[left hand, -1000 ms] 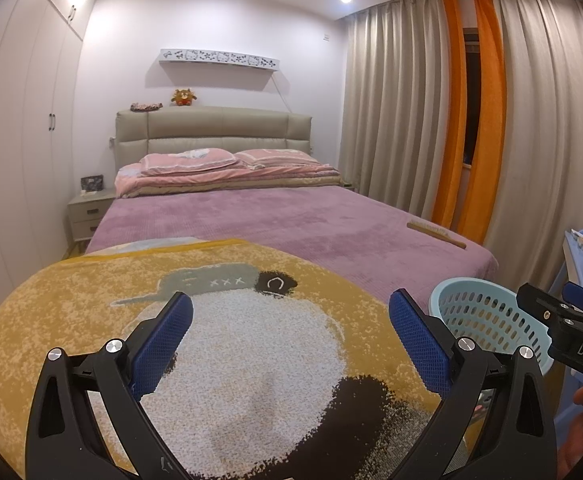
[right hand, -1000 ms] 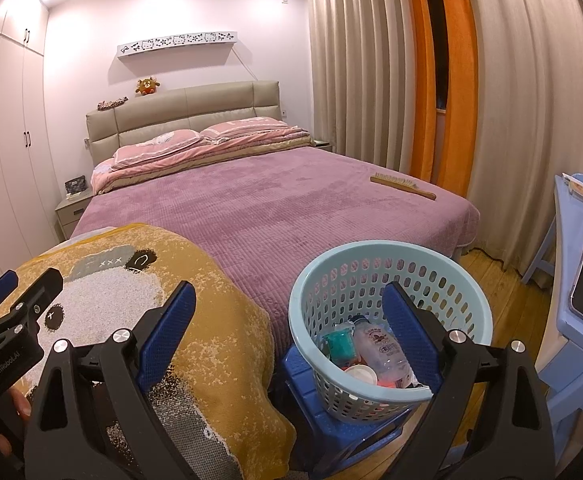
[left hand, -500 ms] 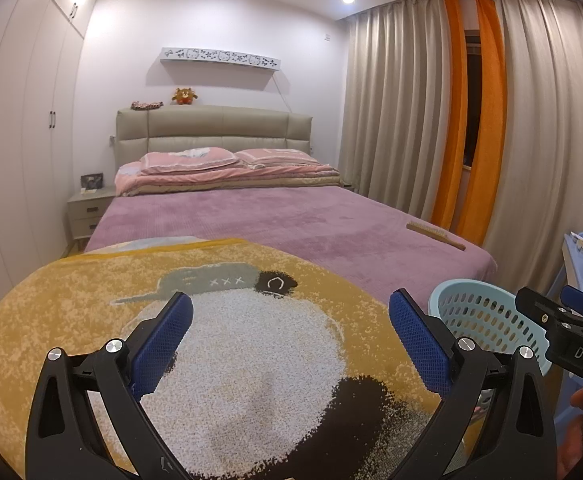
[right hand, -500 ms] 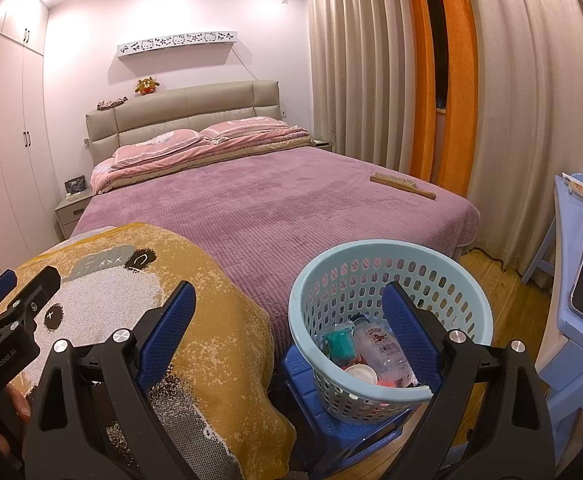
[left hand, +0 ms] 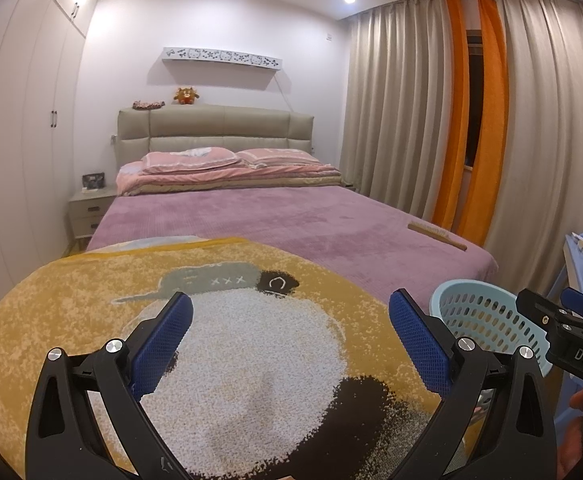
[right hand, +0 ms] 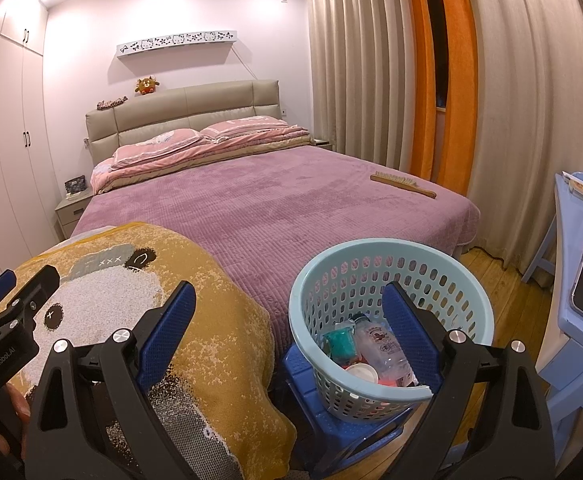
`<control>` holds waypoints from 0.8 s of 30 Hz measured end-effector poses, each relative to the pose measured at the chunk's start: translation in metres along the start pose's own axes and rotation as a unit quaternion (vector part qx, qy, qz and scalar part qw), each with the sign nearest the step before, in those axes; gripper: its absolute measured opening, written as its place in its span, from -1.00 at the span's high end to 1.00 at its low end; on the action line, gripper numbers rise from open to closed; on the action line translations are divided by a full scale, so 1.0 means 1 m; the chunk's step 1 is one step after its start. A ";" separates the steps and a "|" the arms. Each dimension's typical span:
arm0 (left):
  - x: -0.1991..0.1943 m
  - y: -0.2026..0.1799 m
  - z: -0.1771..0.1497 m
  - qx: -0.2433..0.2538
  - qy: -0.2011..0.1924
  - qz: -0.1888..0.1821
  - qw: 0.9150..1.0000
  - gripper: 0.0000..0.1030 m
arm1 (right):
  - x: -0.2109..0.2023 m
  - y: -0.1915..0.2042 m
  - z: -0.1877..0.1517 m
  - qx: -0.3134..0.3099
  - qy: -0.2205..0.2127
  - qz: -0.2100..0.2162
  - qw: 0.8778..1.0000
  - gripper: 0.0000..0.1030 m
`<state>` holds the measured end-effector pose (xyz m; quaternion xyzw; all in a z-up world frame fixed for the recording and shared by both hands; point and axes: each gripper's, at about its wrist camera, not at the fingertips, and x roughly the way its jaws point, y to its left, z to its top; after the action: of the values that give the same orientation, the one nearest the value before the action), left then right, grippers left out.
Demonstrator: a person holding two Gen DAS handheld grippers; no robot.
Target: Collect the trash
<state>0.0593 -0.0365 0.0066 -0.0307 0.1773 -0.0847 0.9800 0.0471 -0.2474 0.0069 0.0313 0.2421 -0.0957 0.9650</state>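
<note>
In a lamplit bedroom, we found the trash already gathered: a clear plastic bottle, a green cup and a white lid lay in the pale blue basket, which sat on a blue stool at the foot of the bed. We held the right gripper just above the basket's near rim, its jaws released and wide apart, clasping nothing. Beside it, our left gripper hovered over the yellow panda blanket draped on the bed's corner, its jaws likewise spread and empty. A wooden brush lay near the bed's far edge, by the beige and orange curtains.
</note>
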 end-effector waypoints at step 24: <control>-0.003 -0.008 0.000 0.030 -0.012 0.038 0.999 -0.85 | 0.003 0.001 -0.007 0.002 0.004 0.002 1.000 -0.74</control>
<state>0.0555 -0.0437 0.0081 0.0047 0.1635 -0.0524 0.9851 0.0467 -0.2459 -0.0006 0.0340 0.2457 -0.0939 0.9642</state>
